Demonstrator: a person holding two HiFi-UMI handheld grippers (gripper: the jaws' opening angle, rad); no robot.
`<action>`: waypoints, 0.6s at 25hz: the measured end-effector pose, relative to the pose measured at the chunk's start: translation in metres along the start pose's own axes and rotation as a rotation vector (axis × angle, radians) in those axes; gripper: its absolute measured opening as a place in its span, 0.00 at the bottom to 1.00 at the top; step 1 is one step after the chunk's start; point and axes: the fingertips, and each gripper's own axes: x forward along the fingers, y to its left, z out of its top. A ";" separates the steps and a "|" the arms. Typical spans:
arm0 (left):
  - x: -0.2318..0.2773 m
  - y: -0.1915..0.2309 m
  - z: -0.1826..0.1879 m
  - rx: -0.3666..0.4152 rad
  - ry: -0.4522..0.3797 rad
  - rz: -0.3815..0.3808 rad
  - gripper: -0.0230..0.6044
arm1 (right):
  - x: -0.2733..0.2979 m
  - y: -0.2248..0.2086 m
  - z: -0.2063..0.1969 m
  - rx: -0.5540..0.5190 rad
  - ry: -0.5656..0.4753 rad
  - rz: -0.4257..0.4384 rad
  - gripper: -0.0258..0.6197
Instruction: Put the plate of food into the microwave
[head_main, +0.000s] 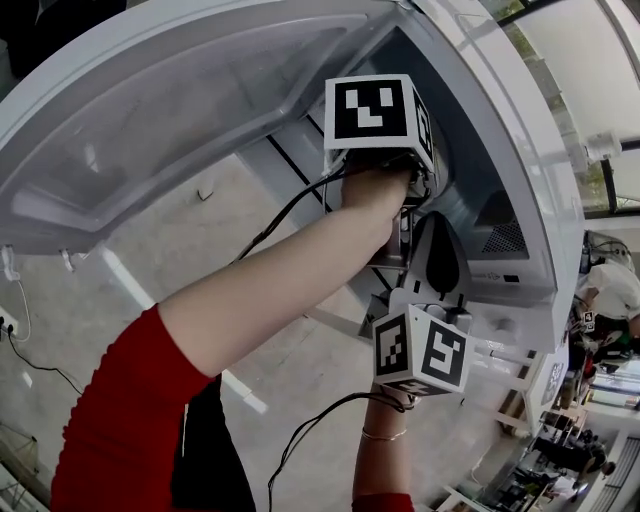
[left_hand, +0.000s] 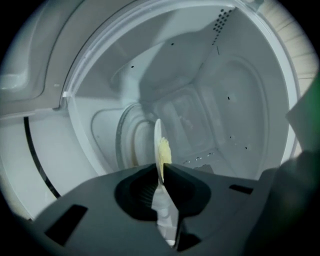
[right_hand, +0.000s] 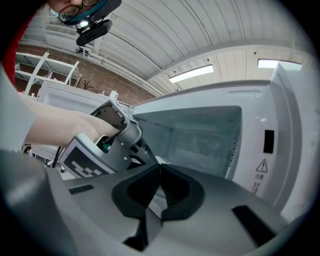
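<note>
A white plate (left_hand: 158, 142) with pale yellow food (left_hand: 164, 151) shows edge-on in the left gripper view. My left gripper (left_hand: 161, 173) is shut on its near rim and holds it inside the white microwave cavity (left_hand: 220, 115), just in front of the round turntable (left_hand: 129, 136). In the head view the left gripper's marker cube (head_main: 372, 110) sits at the cavity mouth, and its jaws and the plate are hidden. My right gripper (right_hand: 159, 169) is shut on nothing and hangs outside the microwave (right_hand: 200, 132), below the left gripper's body (right_hand: 107, 145).
The microwave door (head_main: 170, 120) stands swung wide open at the left. The control panel (head_main: 505, 275) flanks the cavity on the right. Black cables (head_main: 300, 205) trail from both grippers. White frame rails (head_main: 500, 380) and a cluttered area lie at the far right.
</note>
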 end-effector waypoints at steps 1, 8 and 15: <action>0.000 -0.001 0.001 0.018 0.003 0.004 0.09 | 0.000 0.000 -0.001 -0.001 0.002 -0.002 0.06; 0.000 0.000 -0.002 0.111 0.065 0.019 0.11 | -0.001 -0.008 -0.001 0.007 0.014 -0.020 0.06; 0.002 0.002 0.006 0.288 0.081 0.069 0.18 | 0.007 -0.008 -0.002 0.015 0.054 -0.016 0.06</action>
